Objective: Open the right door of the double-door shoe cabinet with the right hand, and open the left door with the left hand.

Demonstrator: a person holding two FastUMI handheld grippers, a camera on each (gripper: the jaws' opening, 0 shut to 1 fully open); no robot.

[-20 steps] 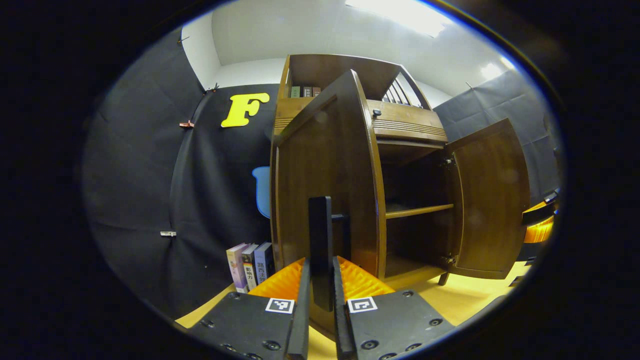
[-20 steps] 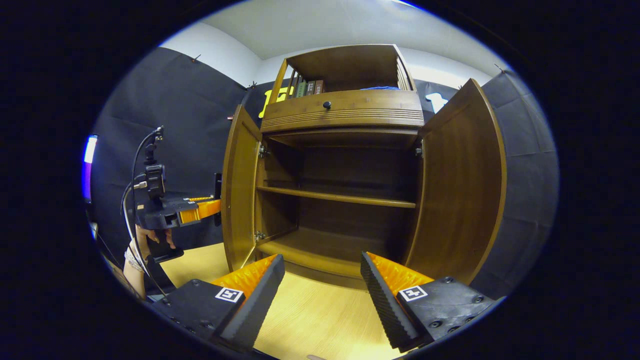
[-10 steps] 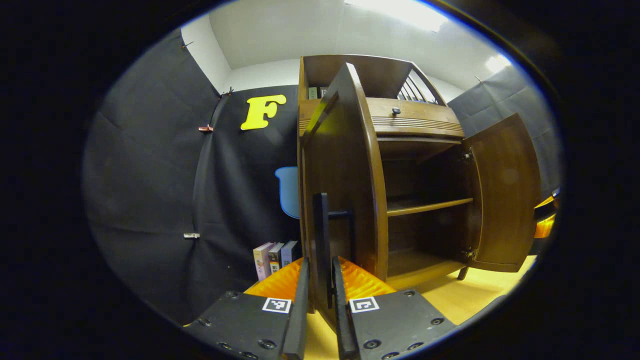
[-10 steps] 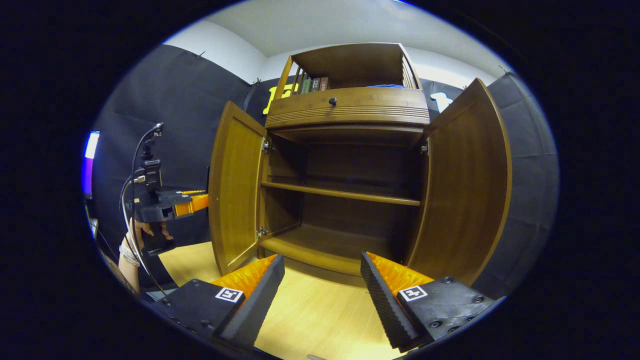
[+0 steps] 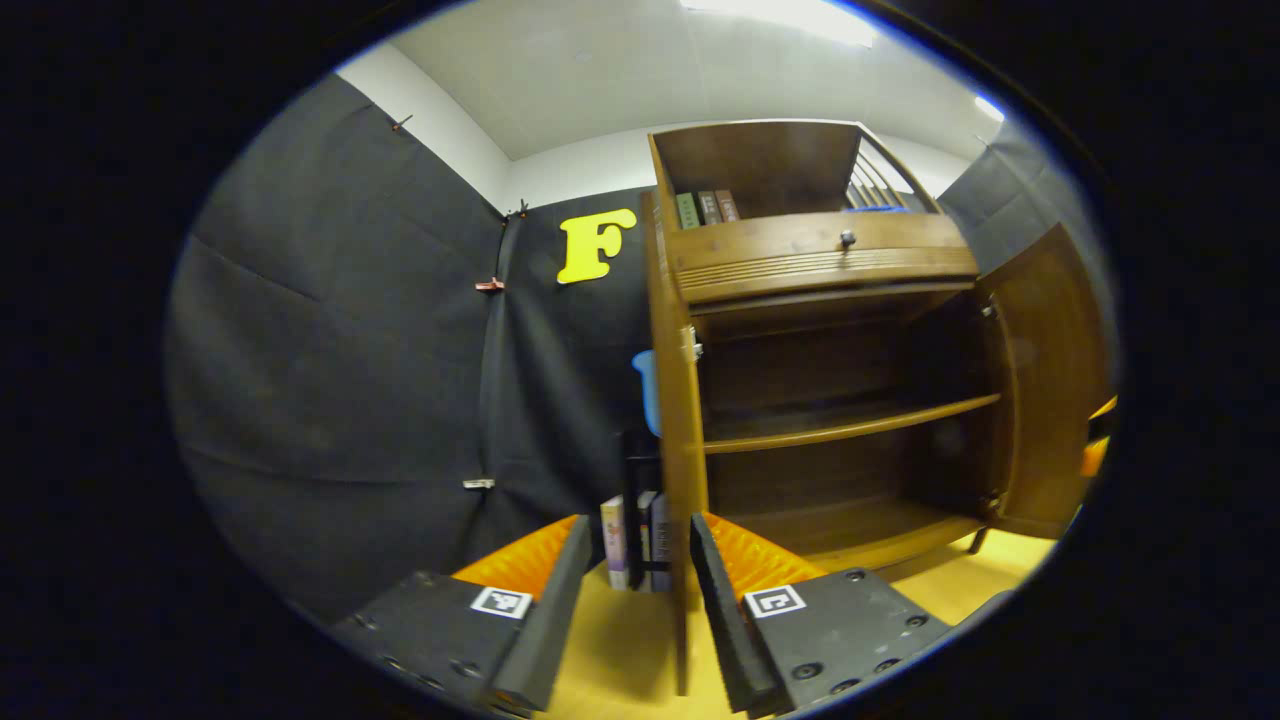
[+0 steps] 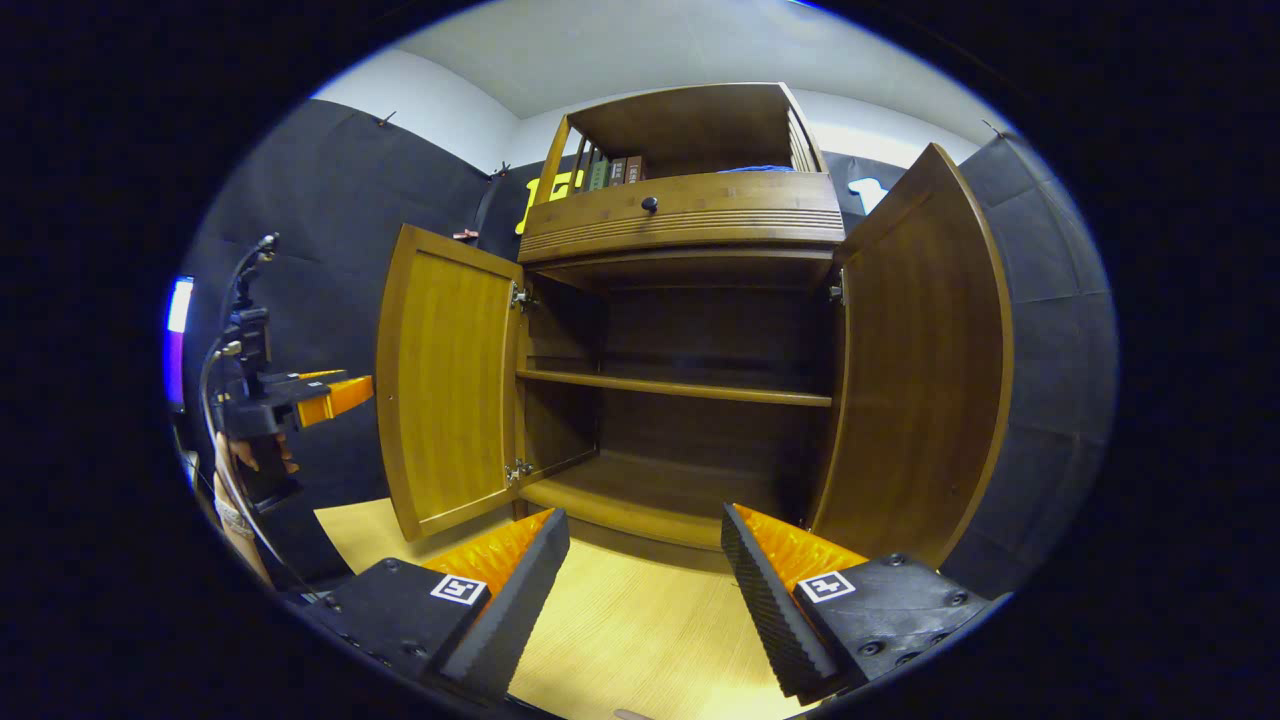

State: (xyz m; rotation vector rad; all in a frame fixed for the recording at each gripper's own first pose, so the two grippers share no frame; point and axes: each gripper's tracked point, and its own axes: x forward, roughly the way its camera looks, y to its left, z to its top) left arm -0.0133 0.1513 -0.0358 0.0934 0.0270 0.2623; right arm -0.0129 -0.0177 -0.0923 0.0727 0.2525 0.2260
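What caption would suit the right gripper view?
Shoe cabinet with left door and right door swung open, right gripper open.

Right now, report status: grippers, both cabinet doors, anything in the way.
Left gripper open, off the handle. Right gripper open, holding nothing. Left door and right door both swung wide. Shelves bare, nothing in the way.

Brown wooden cabinet (image 6: 690, 215) (dark inside); pale yellow floor (image 6: 640, 630); black wall cloth (image 5: 330, 380)

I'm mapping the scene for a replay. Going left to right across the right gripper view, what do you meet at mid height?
Left gripper held by a hand → open left door → cabinet shelf → open right door.
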